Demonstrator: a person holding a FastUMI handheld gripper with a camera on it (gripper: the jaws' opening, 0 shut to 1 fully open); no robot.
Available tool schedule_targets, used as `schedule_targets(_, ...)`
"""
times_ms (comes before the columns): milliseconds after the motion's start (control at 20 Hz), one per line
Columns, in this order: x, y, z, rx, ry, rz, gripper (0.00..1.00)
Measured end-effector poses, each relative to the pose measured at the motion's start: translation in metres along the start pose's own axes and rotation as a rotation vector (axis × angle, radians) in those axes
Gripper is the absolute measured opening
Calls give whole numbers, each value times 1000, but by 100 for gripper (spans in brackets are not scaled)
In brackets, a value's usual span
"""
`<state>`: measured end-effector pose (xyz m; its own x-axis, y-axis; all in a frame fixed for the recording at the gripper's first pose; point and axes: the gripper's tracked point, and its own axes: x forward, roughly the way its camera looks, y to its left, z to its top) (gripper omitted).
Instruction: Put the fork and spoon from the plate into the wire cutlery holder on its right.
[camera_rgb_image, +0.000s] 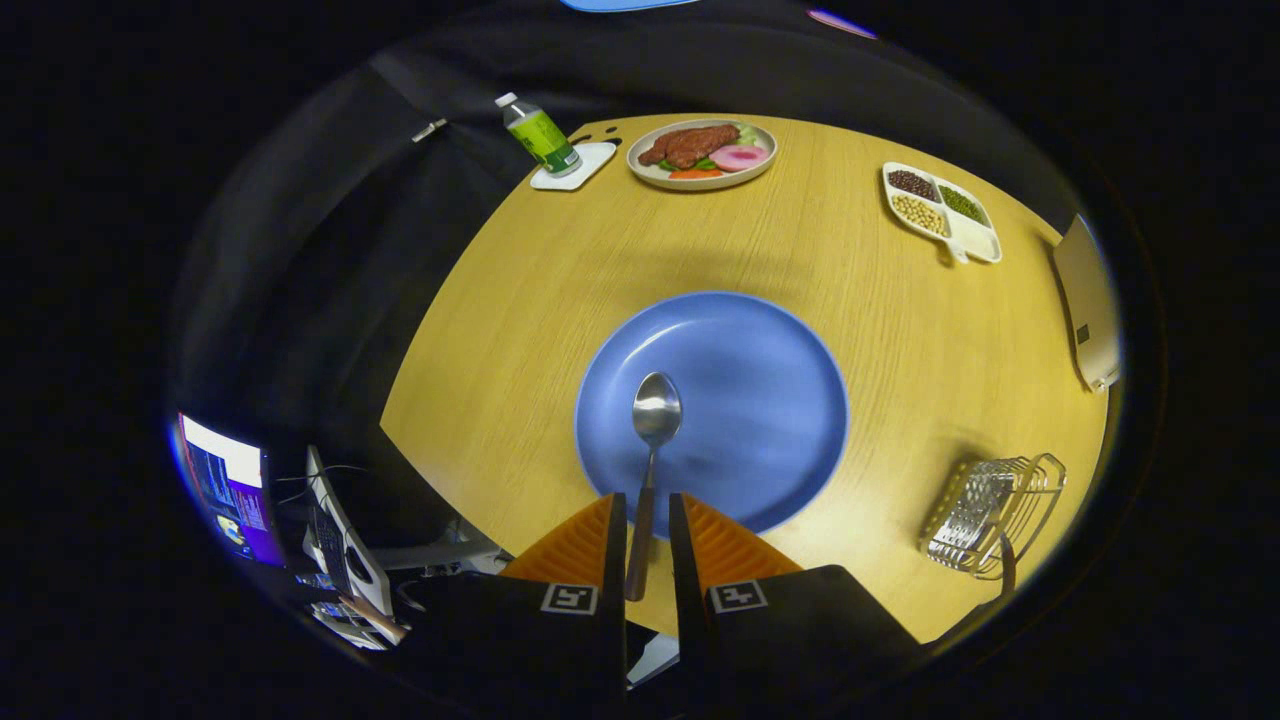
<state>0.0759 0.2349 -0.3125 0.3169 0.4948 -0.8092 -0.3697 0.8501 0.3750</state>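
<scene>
- Tongs (646, 512) clamped on the spoon (652, 445) handle, both fingers pressing it.
- Spoon bowl reaches ahead over the blue plate (760, 370).
- Wire cutlery holder (992, 512) stands right of the plate on the counter (520, 320).

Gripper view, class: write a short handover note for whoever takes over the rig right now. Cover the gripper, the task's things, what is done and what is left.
Gripper: shut on the spoon, gripping its handle; the bowl points ahead over the blue plate.
Wire cutlery holder: on the table to the plate's right; I cannot tell what is inside.
Fork: not on the plate.
Done: spoon grasped.
Left: carry the spoon right and drop it into the holder.
</scene>
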Motion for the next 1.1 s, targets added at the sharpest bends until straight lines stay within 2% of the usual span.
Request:
schedule_targets(300,48,0,-7,22,71,-29,26)
schedule_targets(550,78,-10,-12,-12,108,-98,26)
schedule_targets(700,78,-12,-6,-31,98,-113,24)
schedule_targets(750,77,-16,-6,-21,92,-117,11)
schedule_targets(850,71,-16,-2,-3,67,-88,6)
schedule_targets(950,57,-13,5,15,26,-42,6)
schedule_targets(1100,38,-26,10,44,2,-31,6)
